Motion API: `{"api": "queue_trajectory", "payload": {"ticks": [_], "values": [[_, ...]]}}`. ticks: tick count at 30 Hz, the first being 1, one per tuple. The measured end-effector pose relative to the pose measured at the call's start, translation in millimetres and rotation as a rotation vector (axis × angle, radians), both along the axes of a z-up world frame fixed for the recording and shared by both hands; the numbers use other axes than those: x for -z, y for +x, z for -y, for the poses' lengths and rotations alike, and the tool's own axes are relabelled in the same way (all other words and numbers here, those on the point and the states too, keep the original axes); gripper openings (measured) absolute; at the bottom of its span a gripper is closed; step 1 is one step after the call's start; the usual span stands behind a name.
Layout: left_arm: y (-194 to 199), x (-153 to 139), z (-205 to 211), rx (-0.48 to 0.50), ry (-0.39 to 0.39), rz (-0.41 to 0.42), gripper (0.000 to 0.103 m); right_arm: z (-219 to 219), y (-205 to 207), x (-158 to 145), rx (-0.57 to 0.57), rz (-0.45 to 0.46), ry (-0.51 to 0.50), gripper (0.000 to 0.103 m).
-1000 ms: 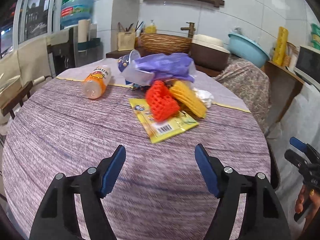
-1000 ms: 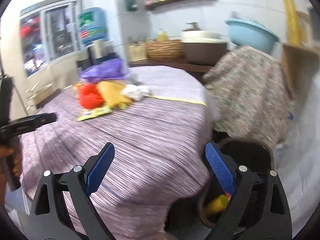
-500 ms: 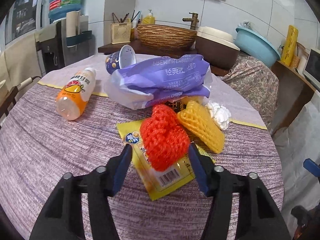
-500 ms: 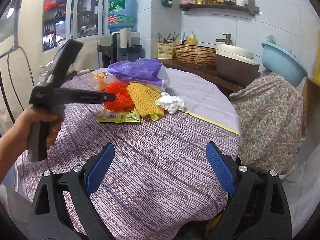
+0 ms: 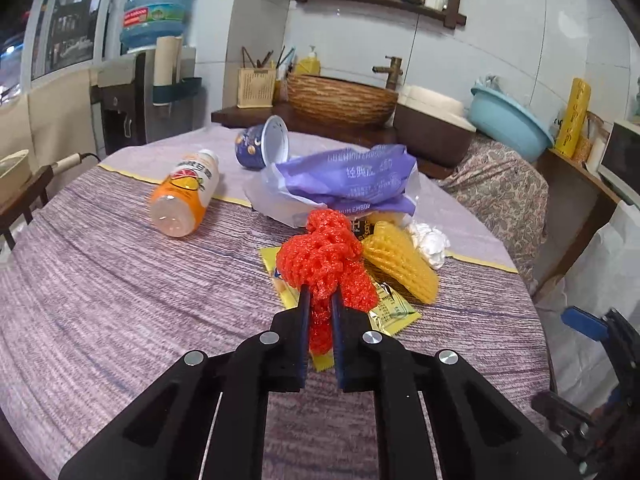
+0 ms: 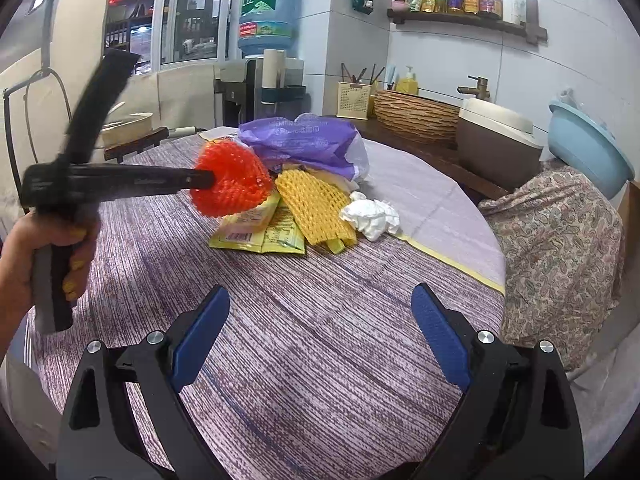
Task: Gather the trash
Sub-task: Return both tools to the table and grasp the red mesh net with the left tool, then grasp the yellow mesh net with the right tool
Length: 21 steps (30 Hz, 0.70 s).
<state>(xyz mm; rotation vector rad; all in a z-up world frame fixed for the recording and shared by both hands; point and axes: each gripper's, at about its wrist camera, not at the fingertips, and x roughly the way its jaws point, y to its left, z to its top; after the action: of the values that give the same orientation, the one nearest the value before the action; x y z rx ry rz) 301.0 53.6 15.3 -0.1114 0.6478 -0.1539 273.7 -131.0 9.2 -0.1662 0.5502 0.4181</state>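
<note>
My left tool (image 5: 320, 300) has just been closing and now pinches the red foam net (image 5: 324, 258), which sits just above the yellow wrapper (image 6: 260, 236) on the round tabletop (image 5: 120, 300). Beside the red net lie a yellow foam net (image 5: 404, 266), a crumpled white tissue (image 6: 372, 218) and a purple bag (image 5: 352, 184). My right tool (image 6: 320, 332) hangs over the tabletop, spread wide with nothing between its pads.

The purple plastic bag (image 5: 352, 184) carries pale print, "EMBOS" legible (the rest too blurred); at its nine o'clock, the orange bottle's (image 5: 185, 194) label stays unreadable.
</note>
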Motion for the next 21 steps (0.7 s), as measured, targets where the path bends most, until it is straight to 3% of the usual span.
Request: {"api": "queue_trajectory", "payload": {"ticks": [6, 14, 18, 21], "values": [[-38, -5, -17, -0.045, -0.048, 0.023, 0.010, -29, 29, -8, -0.052, 0.009, -0.038, 0.087], [-65, -6, -31, -0.081, -0.040, 0.035, 0.010, -75, 99, 11, -0.066, -0.039, -0.184, 0.078], [-74, -4, -34, -0.085, -0.054, 0.036, 0.010, -92, 122, 28, -0.060, -0.077, -0.262, 0.065], [-79, -2, -36, -0.084, -0.060, 0.033, 0.010, -98, 127, 35, -0.055, -0.076, -0.305, 0.046]]}}
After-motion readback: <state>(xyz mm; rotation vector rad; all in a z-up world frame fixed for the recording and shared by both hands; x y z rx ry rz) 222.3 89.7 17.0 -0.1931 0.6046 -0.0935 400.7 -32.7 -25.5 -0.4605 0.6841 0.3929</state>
